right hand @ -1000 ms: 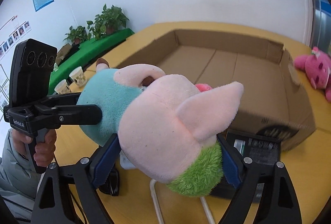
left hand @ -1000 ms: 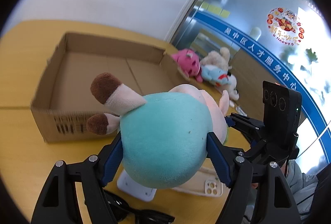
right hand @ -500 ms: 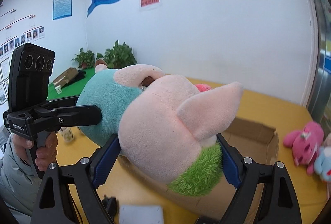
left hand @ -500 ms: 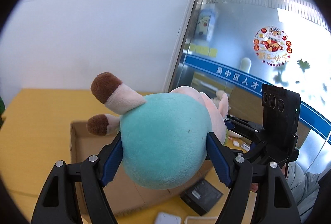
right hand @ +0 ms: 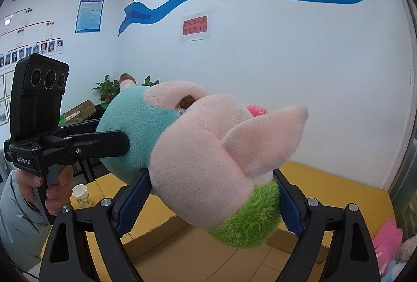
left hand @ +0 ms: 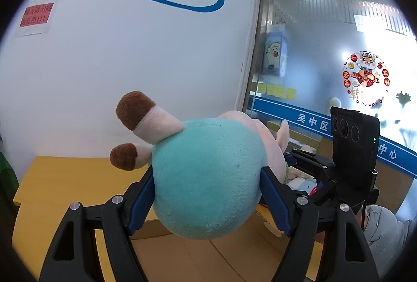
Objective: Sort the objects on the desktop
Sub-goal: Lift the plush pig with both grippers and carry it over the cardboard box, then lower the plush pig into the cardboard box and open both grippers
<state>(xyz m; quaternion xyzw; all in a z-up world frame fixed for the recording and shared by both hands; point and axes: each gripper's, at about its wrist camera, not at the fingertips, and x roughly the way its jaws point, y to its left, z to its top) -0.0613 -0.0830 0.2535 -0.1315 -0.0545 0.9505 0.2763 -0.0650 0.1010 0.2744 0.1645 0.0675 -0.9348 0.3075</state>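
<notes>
The plush pig with the teal round body, pink head and shaggy green collar hung in the air between my two tools, above the open brown cardboard box on the yellow table. The left gripper was clamped on the teal body, its blue pads pressed into both sides, with the brown-tipped legs sticking up to the left. The right gripper was clamped on the pink head at the collar, one pointed ear jutting right. I judged the step to be carrying the toy over the box for a drop. To do it well I needed both squeezes firm and the two tools level with each other, so the soft body would not twist or slip from one pair of pads. I meant to centre it over the box floor, lower it inside the walls, and release both ends together. Other plush toys lay near the box's right side
</notes>
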